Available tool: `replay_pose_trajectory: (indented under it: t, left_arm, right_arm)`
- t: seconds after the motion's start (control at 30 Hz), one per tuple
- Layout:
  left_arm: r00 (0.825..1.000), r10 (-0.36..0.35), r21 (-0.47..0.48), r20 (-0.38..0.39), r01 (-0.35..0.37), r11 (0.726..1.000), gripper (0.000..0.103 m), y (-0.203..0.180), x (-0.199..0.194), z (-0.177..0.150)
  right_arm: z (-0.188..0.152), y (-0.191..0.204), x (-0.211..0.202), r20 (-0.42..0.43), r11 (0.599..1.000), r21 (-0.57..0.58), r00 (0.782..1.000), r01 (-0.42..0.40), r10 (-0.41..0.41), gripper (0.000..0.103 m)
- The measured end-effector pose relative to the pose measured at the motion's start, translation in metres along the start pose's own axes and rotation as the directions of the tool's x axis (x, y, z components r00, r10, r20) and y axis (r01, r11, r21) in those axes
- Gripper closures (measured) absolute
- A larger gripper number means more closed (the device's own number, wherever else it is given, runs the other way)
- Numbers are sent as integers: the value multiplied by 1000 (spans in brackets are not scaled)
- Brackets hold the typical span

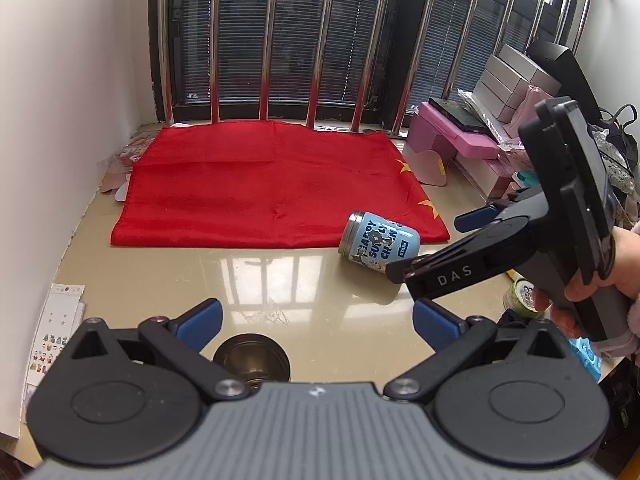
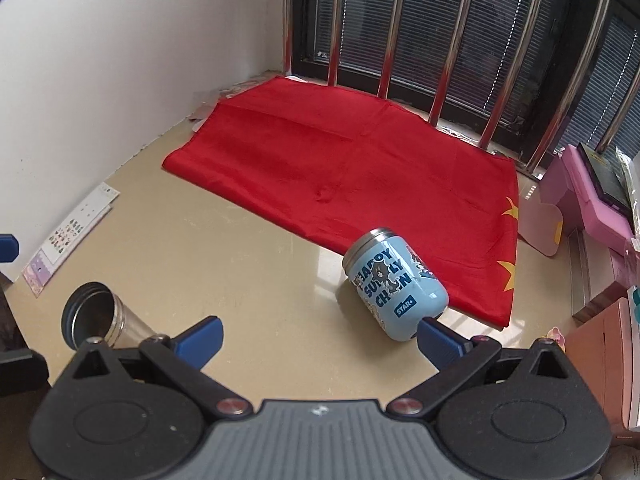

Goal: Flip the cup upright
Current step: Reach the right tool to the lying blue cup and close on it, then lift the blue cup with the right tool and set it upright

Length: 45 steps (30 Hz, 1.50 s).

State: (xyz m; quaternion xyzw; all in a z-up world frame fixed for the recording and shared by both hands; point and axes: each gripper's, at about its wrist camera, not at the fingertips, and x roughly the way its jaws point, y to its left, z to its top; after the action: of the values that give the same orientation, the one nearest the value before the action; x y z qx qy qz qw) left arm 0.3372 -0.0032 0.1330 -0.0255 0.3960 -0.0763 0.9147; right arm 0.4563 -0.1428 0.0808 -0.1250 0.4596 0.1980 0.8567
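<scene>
A light blue cup (image 2: 394, 282) with cartoon print lies on its side on the beige table, its metal-rimmed mouth pointing toward the red cloth. It also shows in the left wrist view (image 1: 378, 243). My right gripper (image 2: 320, 336) is open and empty, with its right fingertip just short of the cup's base. In the left wrist view the right gripper (image 1: 436, 248) shows from the side, next to the cup. My left gripper (image 1: 318, 320) is open and empty. A steel cup (image 1: 251, 358) lies below it, its open mouth facing the camera; it also shows in the right wrist view (image 2: 102, 316).
A red cloth (image 1: 272, 188) with yellow stars covers the far table up to the barred window (image 1: 320, 40). Pink boxes (image 1: 460, 136) and clutter stand at the right. Sticker sheets (image 1: 52, 332) lie at the left edge by the white wall. A tape roll (image 1: 520, 298) sits near the hand.
</scene>
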Motion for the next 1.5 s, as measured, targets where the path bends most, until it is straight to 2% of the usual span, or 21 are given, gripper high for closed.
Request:
replay_pose_trajectory:
  t: [0.1, 0.2, 0.33, 0.47, 0.67, 0.7, 0.77, 0.93, 1.07, 1.27, 1.4, 1.5]
  left_arm:
    - [999, 4, 5, -43, -4, 1000, 0, 2, 2, 25]
    - [997, -11, -21, -80, 10, 1000, 0, 7, 4, 48]
    - [992, -13, -53, -125, 7, 999, 0, 12, 12, 69]
    - [990, 2, -55, -138, -10, 998, 0, 16, 17, 79]
    - [987, 18, -96, -162, -34, 995, 0, 27, 31, 76]
    - [986, 23, -102, -165, -41, 994, 0, 29, 32, 74]
    - [985, 27, -109, -168, -46, 993, 0, 32, 35, 71]
    - [983, 27, -107, -182, -48, 993, 0, 39, 42, 58]
    - [983, 44, -97, -177, -62, 993, 0, 45, 47, 45]
    - [986, 56, -74, -155, -69, 995, 0, 51, 39, 26]
    - [997, 50, -23, -57, -51, 998, 0, 45, 9, 18]
    - [998, 52, -7, 39, -51, 999, 0, 44, -19, 3]
  right_arm:
    - [26, -11, 26, -102, 1000, -5, 995, -8, 8, 0]
    - [47, -26, 61, -224, 1000, -24, 975, -3, -2, 0]
    - [61, -45, 111, -323, 999, -47, 946, 25, -39, 0]
    - [65, -61, 161, -380, 994, -102, 922, 44, -80, 0]
    - [54, -60, 216, -437, 977, -213, 896, -15, -82, 1]
    - [50, -58, 223, -427, 970, -244, 898, -1, -106, 8]
    - [44, -54, 227, -403, 955, -297, 903, 24, -148, 13]
    - [29, -54, 209, -370, 959, -282, 926, -39, -71, 16]
    - [12, -33, 179, -271, 936, -351, 959, -15, -86, 16]
    - [10, -5, 106, -123, 923, -385, 990, 17, -70, 16]
    - [4, 22, 30, 6, 912, -404, 998, 66, -70, 16]
    - [-11, 50, -21, 115, 888, -442, 989, 131, -88, 16]
